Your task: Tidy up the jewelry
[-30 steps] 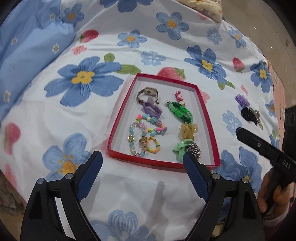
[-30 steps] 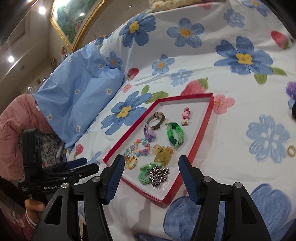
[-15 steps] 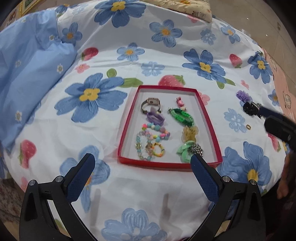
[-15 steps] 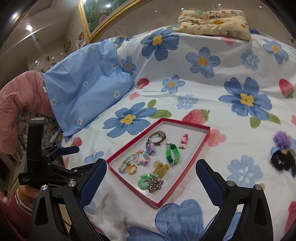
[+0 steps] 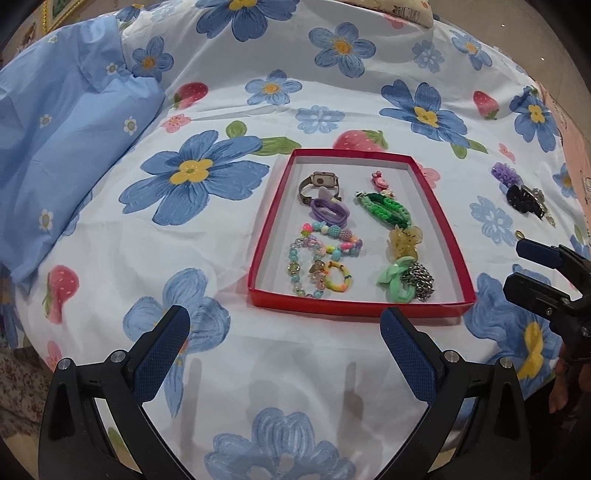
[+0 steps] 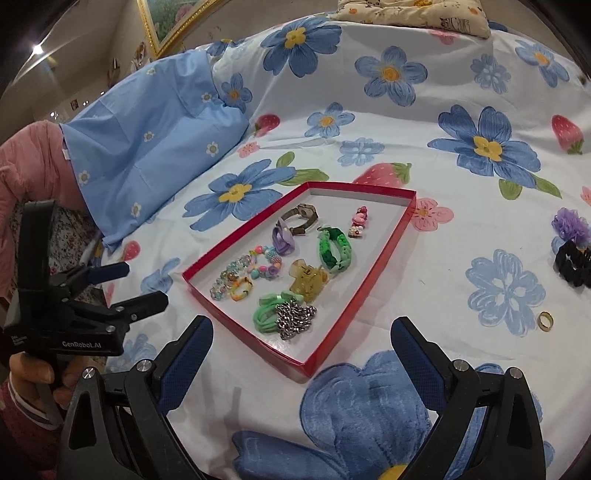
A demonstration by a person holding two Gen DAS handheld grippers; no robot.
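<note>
A red tray [image 5: 266, 221] [image 6: 384, 258] lies on the flowered bedsheet and holds several pieces: a watch [image 5: 320, 182], a purple band [image 5: 328, 212], bead bracelets [image 5: 321, 258], a green braided band [image 5: 386, 210], a yellow clip [image 5: 402, 242], a silver chain [image 5: 419, 282]. Right of the tray on the sheet lie a purple scrunchie [image 6: 570, 223], a black scrunchie [image 6: 574, 264] and a gold ring [image 6: 545, 320]. My left gripper [image 5: 282, 339] is open and empty, near the tray's front edge. My right gripper [image 6: 301, 350] is open and empty, by the tray's near corner.
A light blue pillow [image 5: 62, 147] lies at the left. A cream cushion [image 6: 413, 14] sits at the far edge of the bed. A pink blanket [image 6: 26, 162] is at the far left. The bed edge drops off right of the scrunchies [image 5: 517, 188].
Both grippers have drawn back and up from the tray, so it looks smaller and more of the bed shows. Both stay open and empty. The jewelry has not moved.
</note>
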